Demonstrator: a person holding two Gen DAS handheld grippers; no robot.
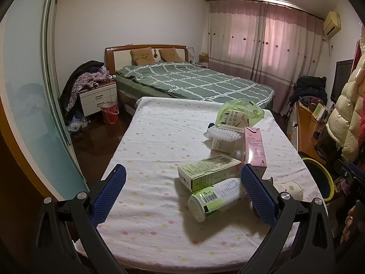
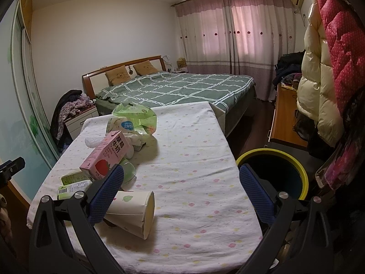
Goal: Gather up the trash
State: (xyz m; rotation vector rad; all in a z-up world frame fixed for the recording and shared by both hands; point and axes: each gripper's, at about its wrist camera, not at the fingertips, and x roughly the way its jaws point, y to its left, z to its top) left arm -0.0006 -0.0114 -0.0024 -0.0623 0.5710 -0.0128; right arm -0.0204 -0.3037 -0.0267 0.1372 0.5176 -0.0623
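Note:
Trash lies on a table with a dotted white cloth point(image 1: 159, 137). In the left wrist view, a green box point(image 1: 208, 171) rests on a white-green bottle point(image 1: 216, 197), with a pink milk carton point(image 1: 254, 147), white foam point(image 1: 224, 133) and a green plastic bag point(image 1: 241, 111) behind. A paper cup point(image 1: 288, 188) lies on its side at the right. My left gripper point(image 1: 182, 189) is open above the table's near end. In the right wrist view, my right gripper point(image 2: 181, 191) is open, its left finger point(image 2: 107, 191) over the fallen paper cup point(image 2: 134, 212). The pink carton point(image 2: 107, 157) and green bag point(image 2: 136, 116) lie beyond.
A black bin with a yellow rim point(image 2: 276, 173) stands right of the table; it also shows in the left wrist view point(image 1: 319, 178). A bed with a green quilt point(image 1: 194, 82) is behind. Coats point(image 2: 319, 80) hang at right; a wooden desk point(image 2: 285, 118) and a nightstand point(image 1: 98, 98) stand nearby.

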